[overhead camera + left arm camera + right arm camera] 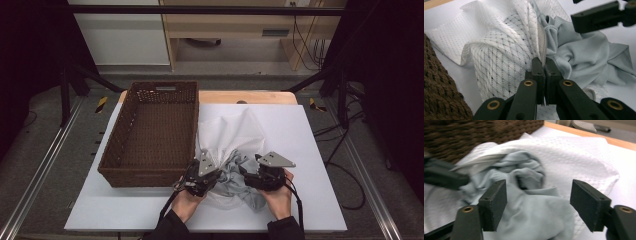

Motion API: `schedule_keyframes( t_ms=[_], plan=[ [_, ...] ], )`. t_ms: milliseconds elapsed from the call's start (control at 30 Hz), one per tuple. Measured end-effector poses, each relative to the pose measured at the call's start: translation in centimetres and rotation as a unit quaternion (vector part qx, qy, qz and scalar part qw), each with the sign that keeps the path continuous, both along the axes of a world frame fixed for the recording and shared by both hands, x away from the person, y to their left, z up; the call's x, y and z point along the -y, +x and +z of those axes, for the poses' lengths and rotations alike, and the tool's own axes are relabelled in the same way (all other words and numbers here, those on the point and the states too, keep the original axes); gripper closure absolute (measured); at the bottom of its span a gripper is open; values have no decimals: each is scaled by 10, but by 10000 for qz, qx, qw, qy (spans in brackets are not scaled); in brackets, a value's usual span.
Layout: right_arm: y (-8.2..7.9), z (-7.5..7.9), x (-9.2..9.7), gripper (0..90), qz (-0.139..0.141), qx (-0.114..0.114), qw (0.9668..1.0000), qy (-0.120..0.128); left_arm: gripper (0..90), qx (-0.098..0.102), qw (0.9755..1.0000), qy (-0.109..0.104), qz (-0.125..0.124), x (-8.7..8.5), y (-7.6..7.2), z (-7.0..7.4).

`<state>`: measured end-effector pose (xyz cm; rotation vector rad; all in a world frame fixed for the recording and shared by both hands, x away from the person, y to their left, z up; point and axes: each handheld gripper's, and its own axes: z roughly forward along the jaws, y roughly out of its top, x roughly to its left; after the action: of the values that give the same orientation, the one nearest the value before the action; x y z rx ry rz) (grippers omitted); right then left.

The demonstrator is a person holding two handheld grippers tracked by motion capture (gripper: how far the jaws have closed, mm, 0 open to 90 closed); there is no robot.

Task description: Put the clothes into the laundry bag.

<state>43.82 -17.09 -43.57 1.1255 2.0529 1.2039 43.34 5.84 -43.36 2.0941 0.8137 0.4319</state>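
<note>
Nearest the high cam were the person's two hands at the table's near edge, each w/ a gripper pressed up to a heap of laundry. The left gripper [543,62] had its jaws fully closed, pinching a seam of the white mesh bag [504,50] right at the zipper edge; the brown wicker basket [439,85] sat just beside it on that side. The right gripper [537,202] stood wide open, nothing gripped, w/ the pale grey-blue garment [531,215] lying between and below its pads, not pressed. No earlier frame to compare, so motion left out. In the high view the bag [227,132] spread across the white board [310,150], right of the basket [155,135], which was empty; the garment [240,175] bunched at the bag's near end, between both grippers [202,177] [262,175]. Step in hand, judged: left holding the bag mouth open while right re-grips the garment to stuff it in. Next move prob. called for the right jaws to close on a thick fold of the grey cloth, not the mesh, then push toward the opening while left kept tension. Risk: grabbing both layers at once.
</note>
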Motion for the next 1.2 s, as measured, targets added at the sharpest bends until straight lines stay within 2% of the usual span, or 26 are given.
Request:
schedule_keyframes(
  t_ms=[33, 100, 167, 200, 233, 267, 300, 333, 367, 433, 500, 667, 700, 733, 800, 833, 867, 900, 933, 967, 1000, 1067, 1100, 1133, 1167, 1200],
  plan=[
    [9, -3, -2, 278, -18, -91, 9999, 50, 878, 11, 10000, 8, -3, 0, 0, 0],
    [12, -4, -4, 280, 7, -123, 9999, 72, 878, -3, 10000, -1, -1, 0, 0, 0],
    [29, -12, -14, 295, 196, -278, 9994, 112, 879, -4, 10000, -12, 3, -1, 0, 0],
    [29, -12, -14, 295, 196, -278, 9994, 112, 878, -4, 10000, -12, 3, -1, 0, 0],
    [38, -16, -16, 389, 470, -407, 9977, 277, 879, -10, 10000, -4, 2, -1, 0, 0],
    [39, -16, -16, 389, 571, -451, 9967, 372, 878, -16, 10000, -3, 6, -2, 1, 1],
    [40, -16, -15, 564, 752, -577, 9941, 520, 878, -27, 10000, -25, 10, -3, 2, 2],
    [40, -16, -15, 564, 752, -577, 9941, 520, 879, -27, 10000, -25, 10, -3, 2, 2],
    [39, -16, -14, 649, 845, -679, 9923, 602, 879, -30, 10000, -55, 33, -4, 2, 2],
    [33, -13, -14, 821, 953, -609, 9928, 397, 878, -14, 9999, -101, 93, -5, 2, 4],
    [19, -8, -19, 850, 1118, -393, 9929, 114, 878, -6, 9998, -155, 139, -7, 1, 8],
    [2, -8, -35, 852, 1361, -281, 9903, -59, 879, 62, 9993, -342, 133, -10, -2, 19],
    [3, -11, -43, 852, 1297, -376, 9908, -69, 879, 173, 9992, -348, 61, -8, -7, 25],
    [3, -11, -43, 852, 1297, -376, 9908, -69, 880, 173, 9992, -348, 61, -8, -7, 25],
    [11, -14, -50, 852, 1066, -385, 9934, -160, 880, 263, 9993, -281, 4, -5, -12, 28],
    [22, -15, -53, 853, 718, -427, 9964, -136, 880, 263, 9992, -275, -79, -2, -14, 27],
    [22, -15, -53, 853, 718, -427, 9964, -136, 880, 263, 9992, -275, -79, -2, -14, 27],
    [33, -17, -54, 856, 358, -410, 9982, -258, 881, 223, 9993, -280, -141, -1, -14, 26],
    [33, -17, -54, 856, 358, -410, 9982, -258, 880, 223, 9993, -280, -141, -1, -14, 26],
    [40, -20, -52, 857, -72, -291, 9987, -408, 880, 212, 9993, -254, -150, -1, -14, 24],
    [40, -20, -52, 857, -72, -291, 9987, -408, 880, 212, 9993, -254, -150, -1, -14, 24],
    [45, -24, -45, 851, -472, -272, 9973, -483, 879, 197, 9996, -197, -92, -2, -12, 21],
    [42, -23, -41, 801, -432, -314, 9979, -376, 879, 152, 9997, -183, -69, -2, -10, 17],
    [42, -23, -41, 801, -432, -314, 9979, -376, 878, 152, 9997, -183, -69, -2, -10, 17],
    [34, -17, -38, 650, -229, -252, 9983, -465, 879, 126, 9999, -104, -23, -1, -7, 11],
    [34, -17, -38, 650, -229, -252, 9983, -465, 878, 126, 9999, -104, -23, -1, -7, 11]
  ],
)
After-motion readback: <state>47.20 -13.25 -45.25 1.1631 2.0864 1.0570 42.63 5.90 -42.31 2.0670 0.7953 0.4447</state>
